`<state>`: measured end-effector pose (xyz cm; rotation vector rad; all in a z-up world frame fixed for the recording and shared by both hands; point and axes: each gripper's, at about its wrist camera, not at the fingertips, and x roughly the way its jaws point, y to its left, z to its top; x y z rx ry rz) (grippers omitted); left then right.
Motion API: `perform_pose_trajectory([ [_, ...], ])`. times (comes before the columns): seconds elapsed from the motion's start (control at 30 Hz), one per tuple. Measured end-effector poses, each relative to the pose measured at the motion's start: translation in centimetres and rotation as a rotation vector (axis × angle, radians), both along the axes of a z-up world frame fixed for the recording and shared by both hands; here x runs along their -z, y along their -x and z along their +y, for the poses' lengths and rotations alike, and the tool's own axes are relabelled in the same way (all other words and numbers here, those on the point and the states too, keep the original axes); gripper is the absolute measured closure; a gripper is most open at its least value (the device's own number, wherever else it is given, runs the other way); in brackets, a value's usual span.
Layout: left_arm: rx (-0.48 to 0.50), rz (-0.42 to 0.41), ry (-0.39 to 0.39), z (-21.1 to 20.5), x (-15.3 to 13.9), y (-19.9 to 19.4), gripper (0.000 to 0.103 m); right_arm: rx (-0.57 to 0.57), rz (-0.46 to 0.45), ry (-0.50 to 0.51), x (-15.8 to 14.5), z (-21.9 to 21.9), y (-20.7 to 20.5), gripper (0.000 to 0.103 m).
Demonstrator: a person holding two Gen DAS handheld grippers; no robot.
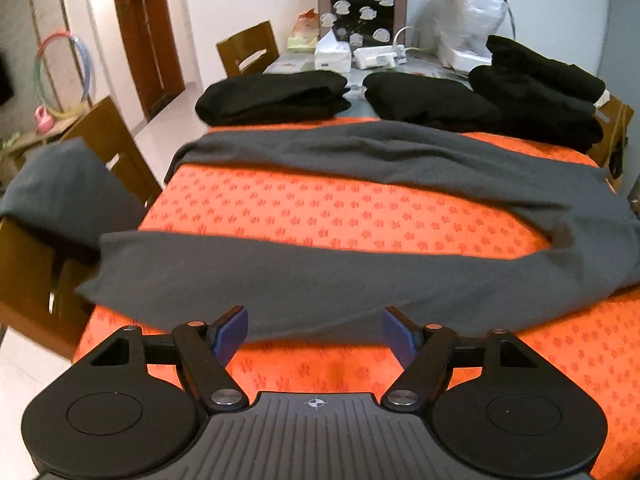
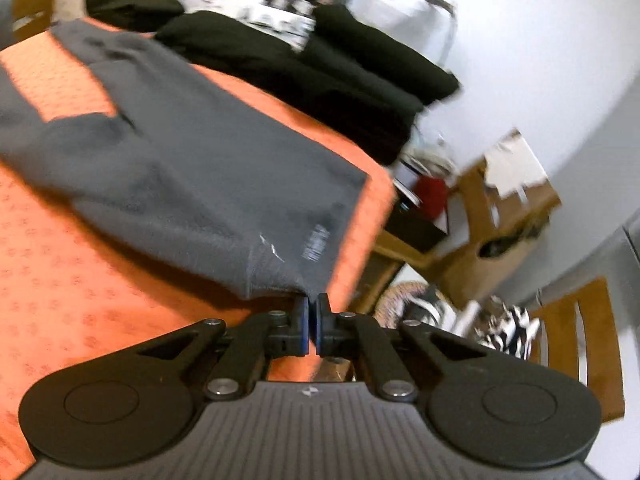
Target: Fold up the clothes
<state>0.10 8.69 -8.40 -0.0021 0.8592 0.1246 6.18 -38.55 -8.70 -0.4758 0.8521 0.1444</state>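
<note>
Left view: the left gripper [image 1: 315, 332] is hovering spread wide over the near leg of the grey trousers [image 1: 360, 272], which are lying splayed across the orange bench [image 1: 340, 208]. Right view: the right gripper [image 2: 312, 312] is pinching the waistband corner, so probably a leg-onto-leg fold; the left needs a hem grip next

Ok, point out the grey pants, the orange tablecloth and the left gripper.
grey pants [image 1: 248, 276]: left wrist view, near leg.
orange tablecloth [image 1: 320, 212]: left wrist view, bare patch between legs.
left gripper [image 1: 315, 334]: left wrist view, between open fingers.

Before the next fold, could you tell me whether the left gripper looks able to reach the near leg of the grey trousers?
Probably yes: the left gripper is open, and the grey trousers' near leg lies flat just ahead, nothing between.
</note>
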Motion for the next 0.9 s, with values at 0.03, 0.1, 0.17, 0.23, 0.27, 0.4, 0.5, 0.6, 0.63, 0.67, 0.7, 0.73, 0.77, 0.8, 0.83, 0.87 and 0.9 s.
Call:
perform_pose_trajectory([
  [0.03, -0.003, 0.006, 0.002, -0.1, 0.2, 0.2, 0.028, -0.001, 0.008, -0.004, 0.2, -0.4, -0.2, 0.099],
  [0.1, 0.001, 0.019, -0.011, -0.1, 0.7, 0.6, 0.028, -0.01, 0.021, -0.011, 0.7, -0.4, -0.2, 0.099],
  [0.17, 0.002, 0.031, -0.033, 0.0, 1.2, 0.8, 0.028, -0.025, 0.035, -0.024, 0.9, 0.0, -0.2, 0.098],
  [0.23, -0.006, 0.036, -0.048, 0.3, 1.5, 1.0, 0.028, -0.053, 0.048, -0.051, 0.5, 0.8, 0.2, 0.091],
  [0.27, -0.014, 0.035, -0.05, 0.7, 1.5, 1.0, 0.028, -0.068, 0.055, -0.064, 0.4, 1.3, 0.3, 0.086],
  [0.4, -0.046, 0.03, -0.054, 2.2, 1.5, 1.2, 0.028, -0.125, 0.081, -0.117, -0.3, 3.0, 1.0, 0.071],
  [0.5, -0.042, 0.031, -0.072, 3.2, 1.5, 1.2, 0.028, -0.169, 0.1, -0.157, -0.8, 4.3, 1.6, 0.071],
  [0.6, -0.008, 0.029, -0.102, 3.9, 1.4, 1.3, 0.028, -0.264, 0.104, -0.199, -1.8, 7.2, 1.2, 0.071],
  [0.63, 0.006, 0.03, -0.11, 4.2, 1.4, 1.3, 0.028, -0.305, 0.104, -0.214, -2.1, 8.4, 0.9, 0.071],
  [0.67, 0.021, 0.032, -0.117, 4.6, 1.5, 1.4, 0.028, -0.345, 0.103, -0.23, -2.3, 9.6, 0.7, 0.071],
  [0.7, 0.035, 0.035, -0.125, 5.0, 1.5, 1.4, 0.028, -0.382, 0.105, -0.243, -2.6, 10.9, 0.5, 0.071],
  [0.73, 0.051, 0.038, -0.132, 5.5, 1.6, 1.4, 0.028, -0.415, 0.105, -0.254, -2.7, 12.2, 0.2, 0.071],
  [0.77, 0.067, 0.039, -0.138, 5.9, 1.6, 1.5, 0.028, -0.45, 0.105, -0.263, -2.8, 13.8, -0.2, 0.071],
  [0.8, 0.082, 0.039, -0.14, 6.4, 1.5, 1.5, 0.028, -0.479, 0.106, -0.272, -2.9, 15.2, -0.5, 0.071],
  [0.83, 0.096, 0.038, -0.142, 6.9, 1.4, 1.6, 0.028, -0.505, 0.108, -0.28, -3.0, 16.5, -0.9, 0.071],
  [0.87, 0.111, 0.037, -0.142, 7.4, 1.3, 1.6, 0.028, -0.529, 0.112, -0.288, -3.1, 17.7, -1.2, 0.071],
  [0.9, 0.127, 0.034, -0.138, 7.9, 1.2, 1.6, 0.028, -0.549, 0.116, -0.295, -3.1, 19.1, -1.6, 0.071],
])
